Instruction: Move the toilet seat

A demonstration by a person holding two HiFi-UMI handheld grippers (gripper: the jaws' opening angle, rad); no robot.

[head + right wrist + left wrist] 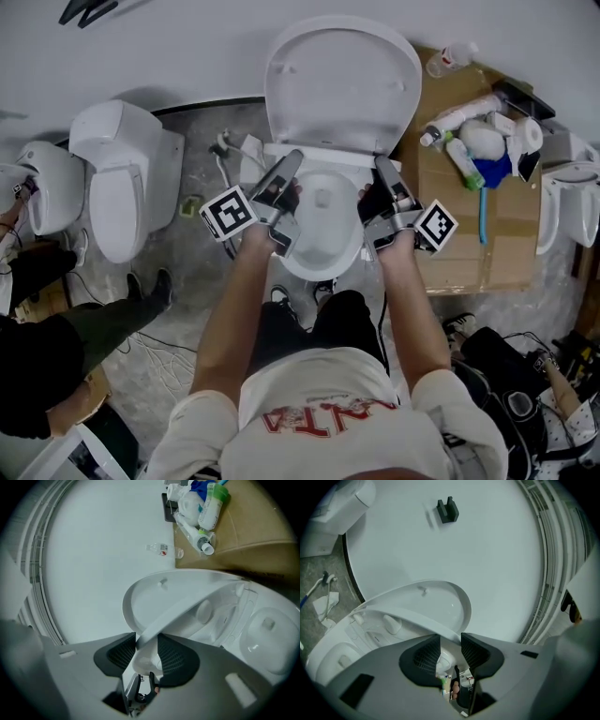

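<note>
**Both tongs clamped on the raised toilet seat (180,613)**

I'm looking down on a grey speckled floor (187,281) that meets a plain white wall (187,47). Several white toilets stand along that wall. One neighbouring toilet (122,178) is to my left with its lid shut, and parts of others show at both edges of the head view.

A flattened cardboard sheet (469,225) lies on the floor to the right of the middle toilet, with a heap of bottles (459,117) and cleaning things at its far end. A person in dark trousers (94,323) stands at the lower left.

Straight below me the middle toilet's bowl (323,234) is open and its lid (342,75) leans back against the wall. The seat is lifted clear of the bowl and slants between bowl and lid.

My left gripper (291,157) pinches the seat's left rim, and my right gripper (382,161) has its jaws closed on the right rim.
</note>
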